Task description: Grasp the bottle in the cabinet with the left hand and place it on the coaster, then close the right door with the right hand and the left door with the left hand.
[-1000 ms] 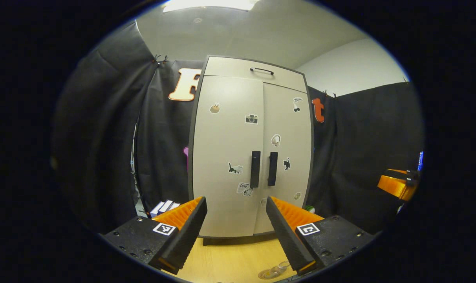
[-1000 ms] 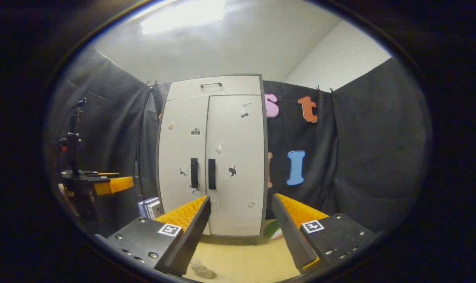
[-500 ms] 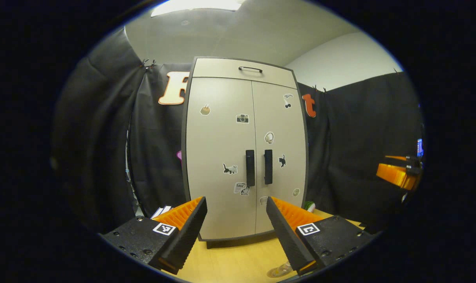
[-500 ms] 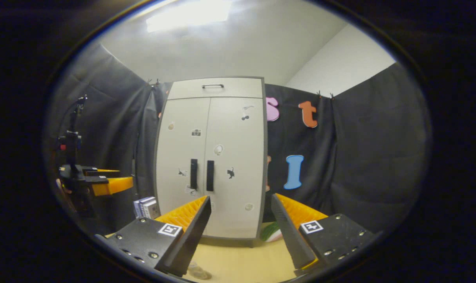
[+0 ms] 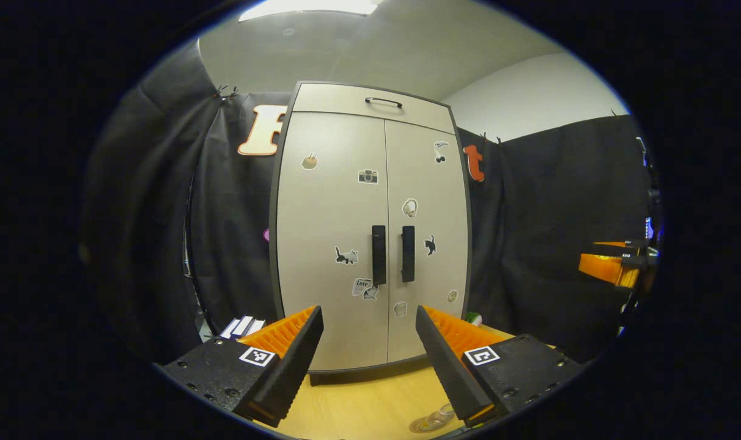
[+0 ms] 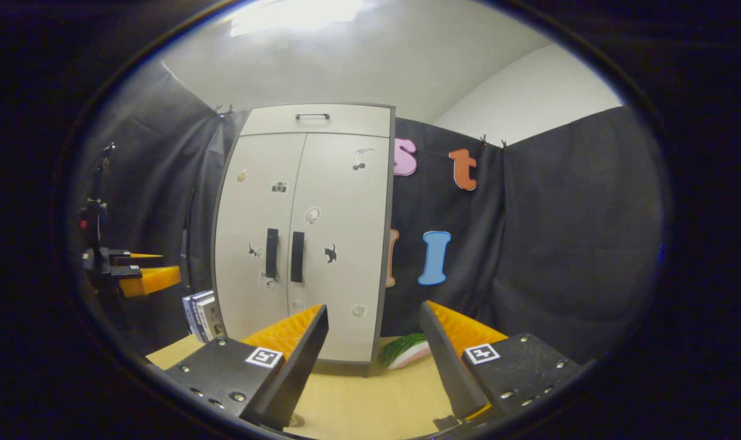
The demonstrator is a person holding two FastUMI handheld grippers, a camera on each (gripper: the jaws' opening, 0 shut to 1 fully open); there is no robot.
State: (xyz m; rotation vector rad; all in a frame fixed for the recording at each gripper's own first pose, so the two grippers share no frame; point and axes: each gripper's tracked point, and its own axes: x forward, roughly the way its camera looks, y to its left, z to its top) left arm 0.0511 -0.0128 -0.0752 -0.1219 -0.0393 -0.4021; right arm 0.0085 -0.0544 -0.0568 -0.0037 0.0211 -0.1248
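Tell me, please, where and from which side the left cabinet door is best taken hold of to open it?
Probably by the left door's handle: an upright black bar by the centre seam. Come straight from the front with the left gripper, its open fingers either side of the bar.

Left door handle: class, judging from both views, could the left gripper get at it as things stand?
Probably yes. The left gripper is open and faces the shut cabinet; nothing stands between it and the left door handle, only bare table. It is well short yet.
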